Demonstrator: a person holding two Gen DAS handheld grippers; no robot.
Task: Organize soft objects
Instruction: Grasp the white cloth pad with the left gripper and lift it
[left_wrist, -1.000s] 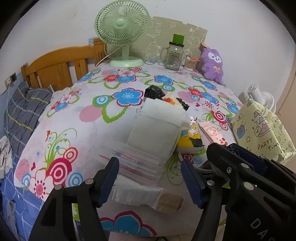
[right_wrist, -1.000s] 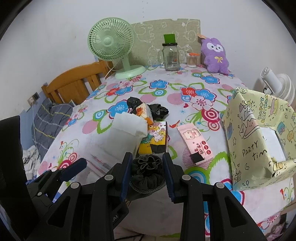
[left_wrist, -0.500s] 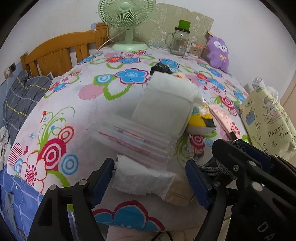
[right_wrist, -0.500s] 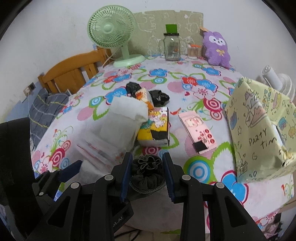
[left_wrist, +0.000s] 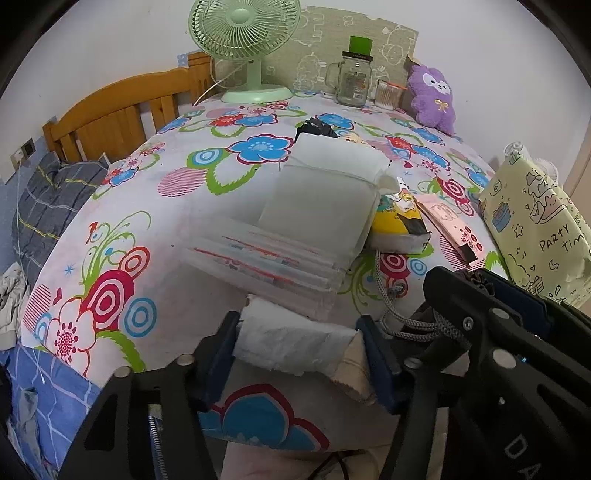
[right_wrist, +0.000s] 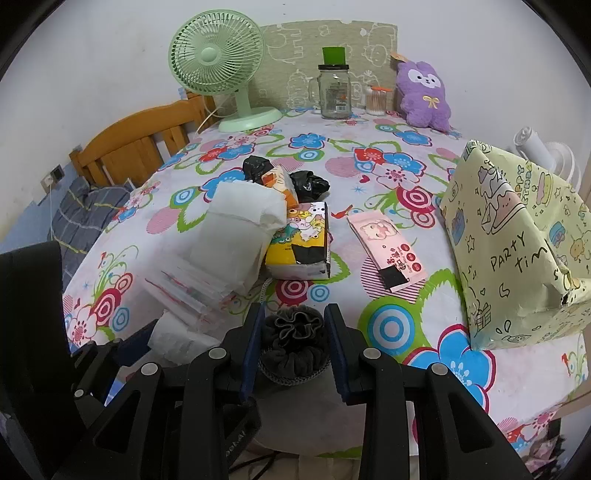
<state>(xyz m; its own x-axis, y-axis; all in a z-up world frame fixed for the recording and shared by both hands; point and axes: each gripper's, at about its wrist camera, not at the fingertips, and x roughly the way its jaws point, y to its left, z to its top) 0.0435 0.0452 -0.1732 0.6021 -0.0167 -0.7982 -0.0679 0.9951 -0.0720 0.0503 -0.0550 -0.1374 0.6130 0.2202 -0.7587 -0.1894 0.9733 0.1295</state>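
Right gripper (right_wrist: 295, 334): jaws drawn in on a dark grey ruffled drawstring pouch (right_wrist: 293, 345), which sits squeezed between the two blue-padded fingers, ruffled mouth facing forward. Its grey cord (left_wrist: 391, 302) shows in the left wrist view, trailing onto the flowered tablecloth (left_wrist: 166, 206).

Left gripper (left_wrist: 299, 345): jaws set fairly wide, one finger either side of a white crumpled tissue pack (left_wrist: 291, 343) with a beige end, lying at the near table edge. The pack fills the gap between the pads; firm contact cannot be told. In the right wrist view the same pack (right_wrist: 177, 338) appears just left of the held pouch.

Just beyond the tissue pack: a stack of clear plastic sleeves with red print (left_wrist: 266, 258), and propped on it a white soft padded packet (left_wrist: 325, 192). To its right, touching, a yellow cartoon tissue box (right_wrist: 301, 240); beside that, apart, a flat pink wet-wipe packet (right_wrist: 386, 247). Behind the box, black crumpled plastic bags (right_wrist: 308, 182) and an orange snack wrapper (right_wrist: 279, 181).

Far right: a pale yellow "party time" paper-wrapped box (right_wrist: 513, 243). At the back by the wall: a green desk fan (right_wrist: 218, 70), a glass mason mug with green lid (right_wrist: 334, 86), a purple plush bunny (right_wrist: 423, 96).
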